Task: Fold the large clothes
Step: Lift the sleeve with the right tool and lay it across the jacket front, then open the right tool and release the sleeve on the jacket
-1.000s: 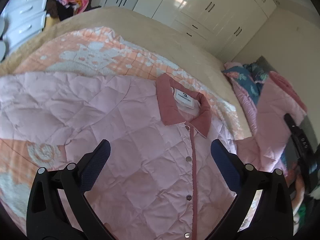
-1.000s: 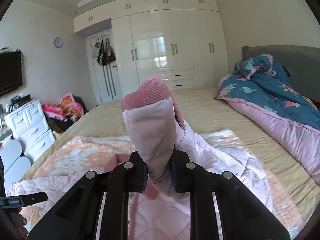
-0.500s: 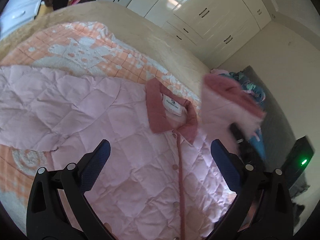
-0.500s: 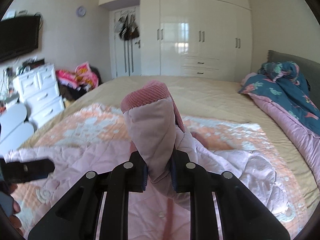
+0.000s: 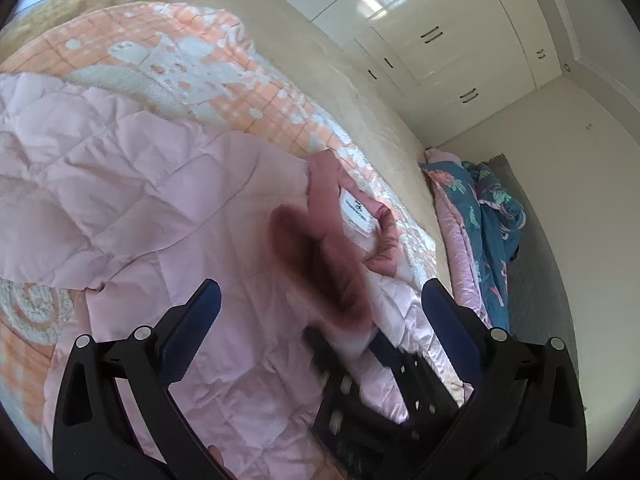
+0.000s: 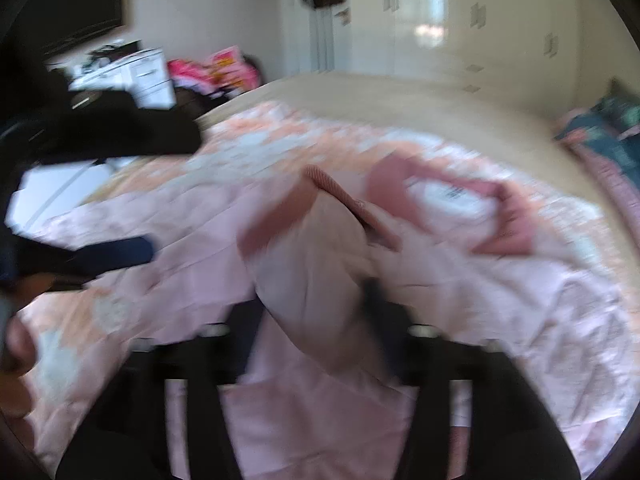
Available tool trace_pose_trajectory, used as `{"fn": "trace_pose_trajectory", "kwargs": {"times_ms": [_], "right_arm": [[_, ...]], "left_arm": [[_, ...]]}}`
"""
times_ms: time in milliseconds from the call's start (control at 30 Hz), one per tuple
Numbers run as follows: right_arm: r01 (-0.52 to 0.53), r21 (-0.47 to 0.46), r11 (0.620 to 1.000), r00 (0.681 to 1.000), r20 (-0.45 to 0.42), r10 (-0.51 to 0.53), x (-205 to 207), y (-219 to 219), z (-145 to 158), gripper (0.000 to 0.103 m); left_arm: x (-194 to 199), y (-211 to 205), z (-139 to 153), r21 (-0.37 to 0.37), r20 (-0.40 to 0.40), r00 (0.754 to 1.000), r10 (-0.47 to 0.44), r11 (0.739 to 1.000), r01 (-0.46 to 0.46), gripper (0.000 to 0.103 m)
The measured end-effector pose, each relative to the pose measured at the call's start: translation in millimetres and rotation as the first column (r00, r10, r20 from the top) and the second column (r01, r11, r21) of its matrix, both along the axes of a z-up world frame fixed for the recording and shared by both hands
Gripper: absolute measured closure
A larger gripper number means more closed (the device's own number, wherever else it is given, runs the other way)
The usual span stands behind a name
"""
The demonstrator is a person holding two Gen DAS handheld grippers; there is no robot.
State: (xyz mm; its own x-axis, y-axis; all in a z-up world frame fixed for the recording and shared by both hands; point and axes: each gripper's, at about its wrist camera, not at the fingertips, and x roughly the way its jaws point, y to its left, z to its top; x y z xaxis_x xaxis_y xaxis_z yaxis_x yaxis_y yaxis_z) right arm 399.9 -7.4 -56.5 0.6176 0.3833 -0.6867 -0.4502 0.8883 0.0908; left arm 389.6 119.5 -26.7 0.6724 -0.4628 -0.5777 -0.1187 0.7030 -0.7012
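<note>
A pale pink quilted jacket [image 5: 132, 200] with a darker pink collar [image 5: 320, 192] lies spread on the bed; it also shows in the right wrist view [image 6: 500, 280]. My right gripper [image 6: 316, 280] is shut on the jacket's sleeve [image 6: 312, 256], whose ribbed cuff [image 6: 344, 196] stands above the fingers, over the jacket's chest. In the left wrist view the right gripper [image 5: 352, 344] shows blurred with the cuff [image 5: 316, 264]. My left gripper [image 5: 320, 308] is open and empty above the jacket's front.
An orange and white blanket [image 5: 192, 52] lies under the jacket on the beige bed [image 5: 304, 48]. A teal floral quilt [image 5: 488, 208] is piled at the headboard. White wardrobes [image 5: 432, 40] line the far wall; white drawers [image 6: 148, 72] stand at the left.
My right gripper has swung the sleeve leftward and down across the jacket's front, toward the collar. My left gripper has stayed open above the jacket.
</note>
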Motion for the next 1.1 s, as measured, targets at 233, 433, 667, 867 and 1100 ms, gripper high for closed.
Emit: {"fn": "trace_pose_trajectory", "kwargs": {"times_ms": [233, 433, 667, 867, 1100], "right_arm": [[0.000, 0.040, 0.999, 1.000, 0.024, -0.001, -33.5, -71.6, 28.3, 0.019], [0.334, 0.029, 0.942, 0.943, -0.016, -0.334, -31.7, -215.4, 35.9, 0.064], [0.490, 0.033, 0.871, 0.870, -0.079, -0.486, -22.3, -294.3, 11.7, 0.067], [0.464, 0.034, 0.885, 0.867, -0.221, -0.446, 0.9, -303.6, -29.9, 0.067], [0.396, -0.001, 0.918, 0.889, -0.249, -0.384, 12.4, -286.0, -44.9, 0.066]], "left_arm": [[2.5, -12.7, -6.0, 0.074, -0.025, 1.000, -0.015, 0.997, 0.017, 0.009], [2.9, -69.2, -11.8, 0.202, -0.018, 0.989, -0.147, 0.968, 0.147, 0.009], [2.6, -120.2, -43.1, 0.380, -0.087, 0.974, -0.211, 0.896, 0.228, 0.009], [11.1, -110.2, -67.8, 0.478, -0.165, 0.974, -0.156, 0.851, 0.218, 0.009], [14.7, -99.4, -67.9, 0.510, -0.147, 0.982, -0.122, 0.841, 0.181, 0.009]]}}
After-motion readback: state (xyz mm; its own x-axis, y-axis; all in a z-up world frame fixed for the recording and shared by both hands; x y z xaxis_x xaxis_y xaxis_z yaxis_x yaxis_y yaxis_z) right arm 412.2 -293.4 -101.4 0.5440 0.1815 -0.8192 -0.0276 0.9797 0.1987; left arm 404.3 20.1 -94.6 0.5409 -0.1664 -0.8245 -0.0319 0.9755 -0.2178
